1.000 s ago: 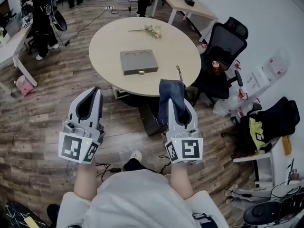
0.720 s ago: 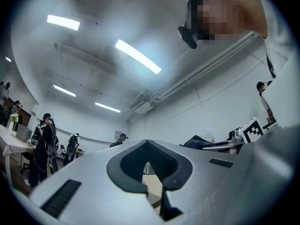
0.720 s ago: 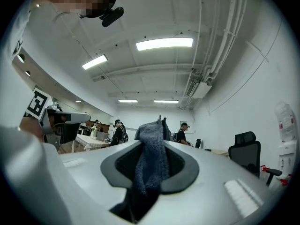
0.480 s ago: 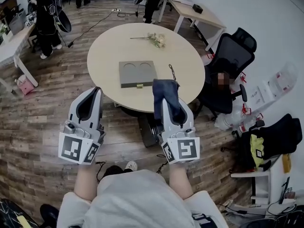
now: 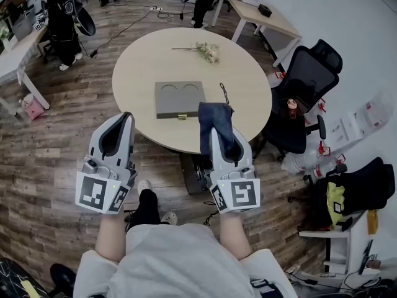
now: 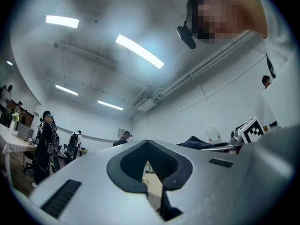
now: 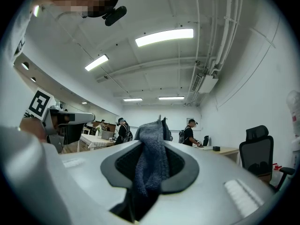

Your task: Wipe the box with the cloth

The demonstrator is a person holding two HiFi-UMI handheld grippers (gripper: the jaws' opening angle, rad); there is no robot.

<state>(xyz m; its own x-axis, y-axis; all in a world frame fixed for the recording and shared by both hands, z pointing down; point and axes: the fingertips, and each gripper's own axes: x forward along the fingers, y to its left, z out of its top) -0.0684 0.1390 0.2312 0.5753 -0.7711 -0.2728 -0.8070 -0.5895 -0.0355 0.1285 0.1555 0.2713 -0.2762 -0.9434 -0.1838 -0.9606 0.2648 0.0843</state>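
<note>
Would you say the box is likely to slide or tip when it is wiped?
The box lies low and flat, so tipping seems unlikely. On the smooth table it may slide; the empty left tool might steady it.

Left gripper [image 5: 123,117] and right gripper [image 5: 217,132]: matching light-grey moulded shells, broad at the rear and tapering to the tips, with black ribbed lining inside the jaw recess. Each carries a rear cube, left cube [image 5: 99,193] and right cube [image 5: 239,195], faced with black-and-white square markers. A dark slotted panel [image 6: 63,198] is set into the left shell. Small knobs [image 5: 92,165] sit ahead of the left cube. The person wears a pale grey short-sleeved top [image 5: 167,259], dark trousers [image 5: 147,207] and a light shoe [image 5: 167,217]. A black head-mounted camera [image 7: 115,14] is fitted.
</note>
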